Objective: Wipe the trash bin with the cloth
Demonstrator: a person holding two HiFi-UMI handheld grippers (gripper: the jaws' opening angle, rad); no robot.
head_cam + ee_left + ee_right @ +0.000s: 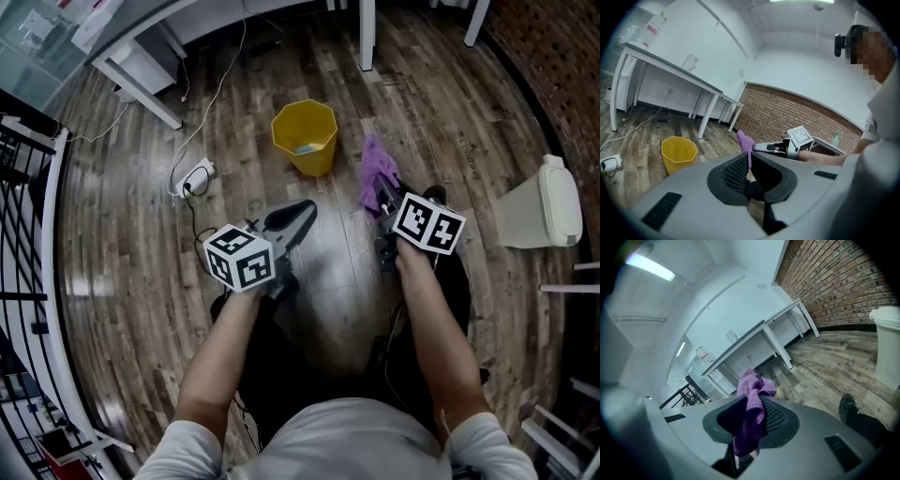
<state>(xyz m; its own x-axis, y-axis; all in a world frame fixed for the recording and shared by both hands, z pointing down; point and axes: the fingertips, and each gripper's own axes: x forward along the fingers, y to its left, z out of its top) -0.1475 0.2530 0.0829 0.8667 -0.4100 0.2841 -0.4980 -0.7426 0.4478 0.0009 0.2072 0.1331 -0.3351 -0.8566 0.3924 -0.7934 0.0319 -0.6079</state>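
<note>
the faceted yellow trash bin stands upright, mouth up. the right gripper clamps a fuzzy purple cloth; the left gripper sits closed.

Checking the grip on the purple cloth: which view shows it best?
Right gripper view: the cloth is large and close, pinched between the fingers. Head view shows it small; left gripper view, only a distant tip.

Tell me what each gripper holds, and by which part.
Right gripper pinches the purple cloth around its middle; left gripper is shut on nothing.
</note>
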